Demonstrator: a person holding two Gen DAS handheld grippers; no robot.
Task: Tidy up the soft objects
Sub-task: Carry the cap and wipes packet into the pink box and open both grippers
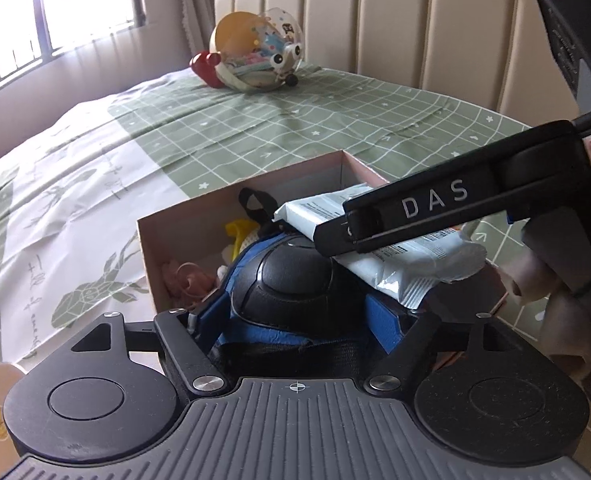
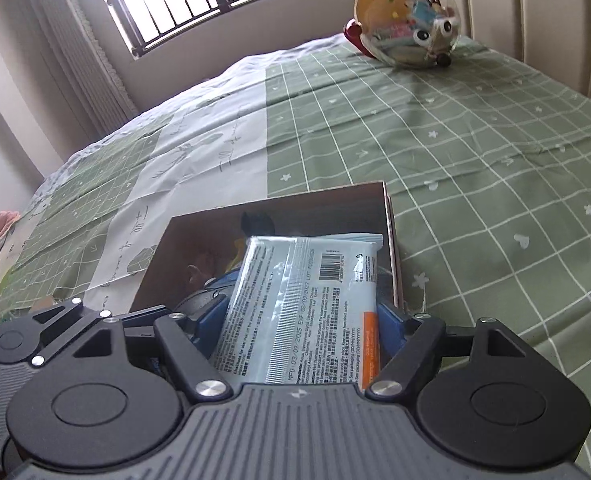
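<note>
A: Status on the box?

B: Cardboard box sits on the bed, on the green checked sheet. It's full. A black and blue pad lies in the near part; a yellow item and something pink are at its left wall.

A: And the wipes?

B: Wipes pack lies on top of the pad, tilted, far end toward the box's far right corner. Printed side up, barcode visible.

A: Right tool?

B: Right tool is spread, one finger on each side of the pack's near end. Can't tell if the pads touch the pack. From the left camera, one right-tool finger marked "DAS" crosses over the pack.

A: Left tool?

B: Left tool is spread too, straddling the near end of the pad. Contact is hidden, so can't say it grips.

A: Anything else on the bed?

B: A round clear toy with googly eyes, far side, near the padded headboard. Well apart from the box.
</note>
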